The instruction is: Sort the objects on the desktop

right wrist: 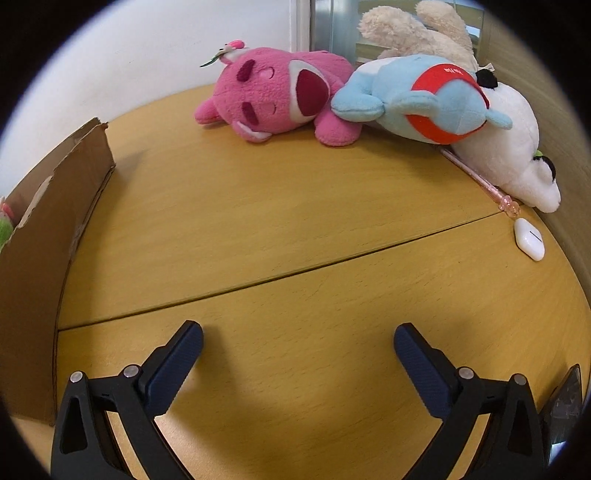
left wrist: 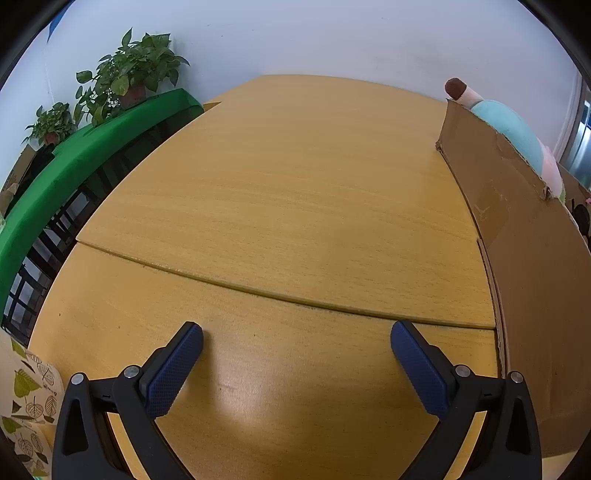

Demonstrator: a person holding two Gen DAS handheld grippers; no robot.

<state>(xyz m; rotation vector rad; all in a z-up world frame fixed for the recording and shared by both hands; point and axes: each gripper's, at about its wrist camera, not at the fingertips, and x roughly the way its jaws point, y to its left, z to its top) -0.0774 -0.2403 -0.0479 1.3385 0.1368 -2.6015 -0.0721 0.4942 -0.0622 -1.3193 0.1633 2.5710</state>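
Note:
In the right wrist view, a pink plush bear [right wrist: 277,96], a light blue and red plush [right wrist: 424,99], a white plush [right wrist: 517,147] and a cream plush [right wrist: 417,33] lie piled at the far right of the wooden table [right wrist: 277,221]. A pink pen [right wrist: 484,181] and a white earbud case [right wrist: 530,239] lie beside them. My right gripper [right wrist: 297,343] is open and empty above the table, well short of the toys. My left gripper [left wrist: 295,341] is open and empty over bare table [left wrist: 288,192]. A cardboard box [left wrist: 517,236] stands to its right with a teal plush [left wrist: 513,129] inside.
The same cardboard box [right wrist: 48,236] stands at the left in the right wrist view. A green bench back [left wrist: 85,155] and potted plants [left wrist: 129,74] line the table's left side. A leaf-patterned bag [left wrist: 29,406] sits at lower left. A dark object [right wrist: 565,402] lies at the lower right table edge.

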